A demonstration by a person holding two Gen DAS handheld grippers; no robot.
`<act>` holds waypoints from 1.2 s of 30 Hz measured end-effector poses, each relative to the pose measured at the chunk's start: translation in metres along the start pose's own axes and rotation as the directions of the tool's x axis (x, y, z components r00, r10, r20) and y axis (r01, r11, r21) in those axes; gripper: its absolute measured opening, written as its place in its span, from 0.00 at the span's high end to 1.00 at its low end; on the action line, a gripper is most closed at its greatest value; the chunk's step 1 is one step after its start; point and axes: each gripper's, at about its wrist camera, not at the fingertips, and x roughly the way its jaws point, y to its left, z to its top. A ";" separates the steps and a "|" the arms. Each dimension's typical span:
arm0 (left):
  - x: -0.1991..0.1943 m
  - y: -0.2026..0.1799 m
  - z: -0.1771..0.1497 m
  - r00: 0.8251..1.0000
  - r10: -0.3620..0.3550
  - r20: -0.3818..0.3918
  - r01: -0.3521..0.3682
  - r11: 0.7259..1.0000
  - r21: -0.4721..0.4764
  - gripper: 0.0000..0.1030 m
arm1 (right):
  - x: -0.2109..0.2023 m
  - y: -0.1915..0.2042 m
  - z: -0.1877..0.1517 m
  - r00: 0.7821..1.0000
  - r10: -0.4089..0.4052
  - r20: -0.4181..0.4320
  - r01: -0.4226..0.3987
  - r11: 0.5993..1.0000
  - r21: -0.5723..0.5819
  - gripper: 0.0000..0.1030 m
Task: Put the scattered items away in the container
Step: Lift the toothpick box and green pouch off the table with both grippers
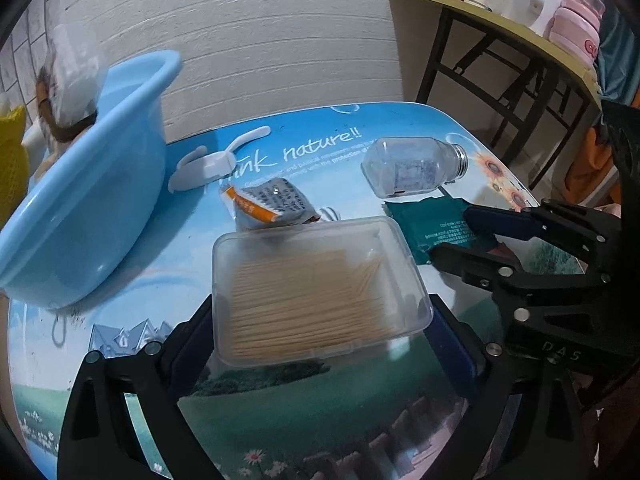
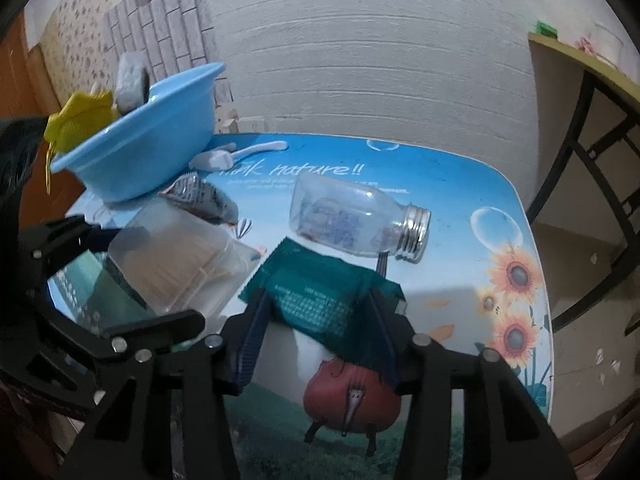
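Note:
My left gripper is shut on a clear plastic box of toothpicks, its pads pressed on the box's two short sides. The box shows at the left of the right wrist view, with the left gripper around it. My right gripper is shut on a dark green packet, whose edges bend up against the pads. The light blue basin stands far left with several items inside. A clear bottle with a metal neck lies on its side beyond the green packet.
A white plastic hook and a crumpled snack packet lie between the basin and the box. The printed tabletop ends at a white brick wall. A side table with a pink bottle stands at the right.

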 end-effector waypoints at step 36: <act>-0.041 0.068 -0.050 0.995 0.100 0.014 -0.097 0.987 -0.130 0.06 | 0.009 0.019 0.007 0.999 0.013 -0.038 -0.017 0.994 -0.111 0.47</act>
